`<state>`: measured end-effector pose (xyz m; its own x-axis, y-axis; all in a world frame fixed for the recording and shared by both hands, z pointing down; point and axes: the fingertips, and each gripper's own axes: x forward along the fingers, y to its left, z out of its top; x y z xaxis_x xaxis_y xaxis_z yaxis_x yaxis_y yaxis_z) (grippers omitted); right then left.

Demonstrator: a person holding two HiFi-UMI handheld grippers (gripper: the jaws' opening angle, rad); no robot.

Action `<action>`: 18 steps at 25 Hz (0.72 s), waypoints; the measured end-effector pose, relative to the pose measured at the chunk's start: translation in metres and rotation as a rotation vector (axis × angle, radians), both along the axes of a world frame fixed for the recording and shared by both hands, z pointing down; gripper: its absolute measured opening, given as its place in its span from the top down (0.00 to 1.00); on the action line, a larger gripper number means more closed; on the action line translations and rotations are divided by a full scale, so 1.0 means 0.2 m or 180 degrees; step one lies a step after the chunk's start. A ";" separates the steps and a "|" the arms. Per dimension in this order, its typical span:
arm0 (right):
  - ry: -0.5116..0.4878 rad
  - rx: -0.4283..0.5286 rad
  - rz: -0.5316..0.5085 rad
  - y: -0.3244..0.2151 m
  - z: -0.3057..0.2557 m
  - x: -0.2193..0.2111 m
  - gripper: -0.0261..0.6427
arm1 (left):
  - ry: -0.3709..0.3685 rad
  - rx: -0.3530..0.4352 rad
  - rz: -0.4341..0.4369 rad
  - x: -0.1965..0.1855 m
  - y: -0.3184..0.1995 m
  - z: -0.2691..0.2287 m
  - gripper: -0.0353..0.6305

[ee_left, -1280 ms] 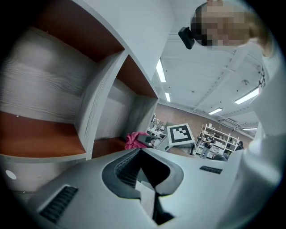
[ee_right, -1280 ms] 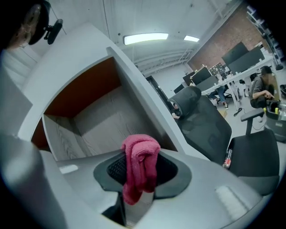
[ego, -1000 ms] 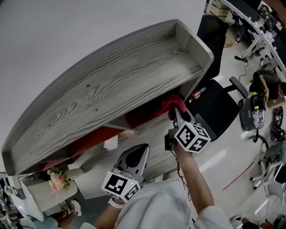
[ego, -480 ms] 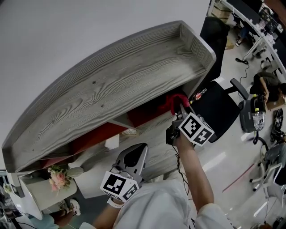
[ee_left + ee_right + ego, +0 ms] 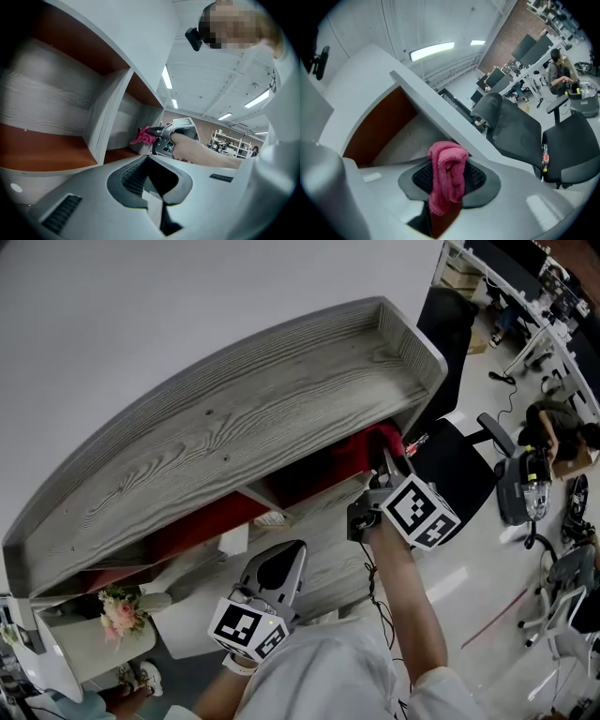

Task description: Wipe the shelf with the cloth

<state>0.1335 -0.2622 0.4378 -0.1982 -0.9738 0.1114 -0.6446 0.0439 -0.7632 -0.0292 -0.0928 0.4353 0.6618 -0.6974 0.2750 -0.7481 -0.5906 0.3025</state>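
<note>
The grey wood-grain shelf shows nothing to tell wiped board from unwiped, so I judge the wiping under way, not finished. At its lower compartment's right end the right gripper pinches the pink cloth. The left gripper hangs lower, jaws pressed together and empty.

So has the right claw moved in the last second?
Yes. The right claw, shut on the cloth, slid rightward along the shelf toward its right end.
</note>
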 end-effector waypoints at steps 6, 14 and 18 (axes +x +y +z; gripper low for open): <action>-0.0522 0.0066 0.0049 0.01 -0.15 0.02 0.77 | 0.0024 0.0030 -0.0030 -0.03 0.01 -0.02 0.94; -0.0509 0.0306 0.0085 0.01 -0.35 0.02 0.77 | 0.0049 0.0076 -0.0065 -0.07 0.04 -0.05 0.94; -0.0475 0.0495 0.0127 0.01 -0.47 0.02 0.77 | 0.0066 0.0083 -0.0098 -0.09 0.05 -0.05 0.94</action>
